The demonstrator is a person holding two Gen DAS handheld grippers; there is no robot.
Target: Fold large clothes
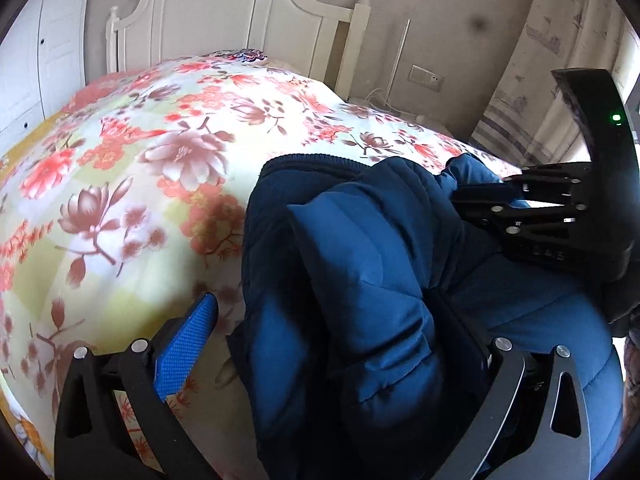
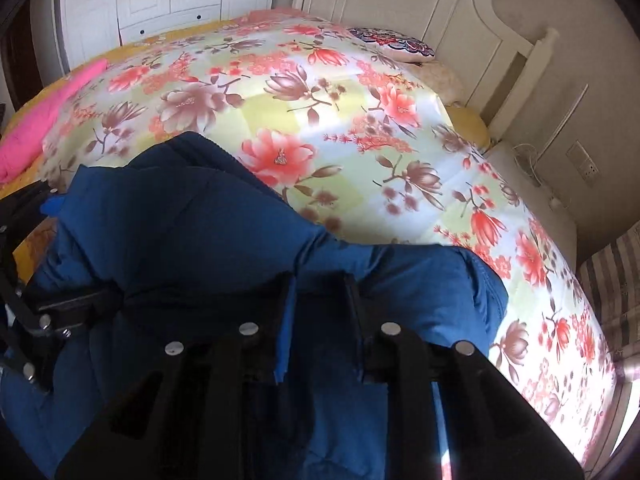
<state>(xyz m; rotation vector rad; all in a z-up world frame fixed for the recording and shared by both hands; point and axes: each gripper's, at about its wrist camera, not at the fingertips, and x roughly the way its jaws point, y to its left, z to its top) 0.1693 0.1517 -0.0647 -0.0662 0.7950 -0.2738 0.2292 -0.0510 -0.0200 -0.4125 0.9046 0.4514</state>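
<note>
Blue quilted jacket (image 1: 360, 264): padded, soft, bulky, probably light and springy; lies bunched on the near edge of the floral bedspread (image 1: 160, 160). Best taken at hem or seam edges. Left gripper (image 1: 332, 344): jaws wide apart, a thick fold between them. Right gripper (image 2: 320, 296): jaws nearly together, pinching jacket fabric. Nearby: pink cloth (image 2: 36, 128), patterned pillow (image 2: 392, 40), white headboard (image 1: 224, 12). Nothing obstructs.

blue jacket (image 1: 360, 280) cut off below, quilt (image 1: 140, 160) blurred

left wrist: close, faces headboard (image 1: 224, 12) | right wrist: same | shared: jacket (image 1: 360, 280)
</note>
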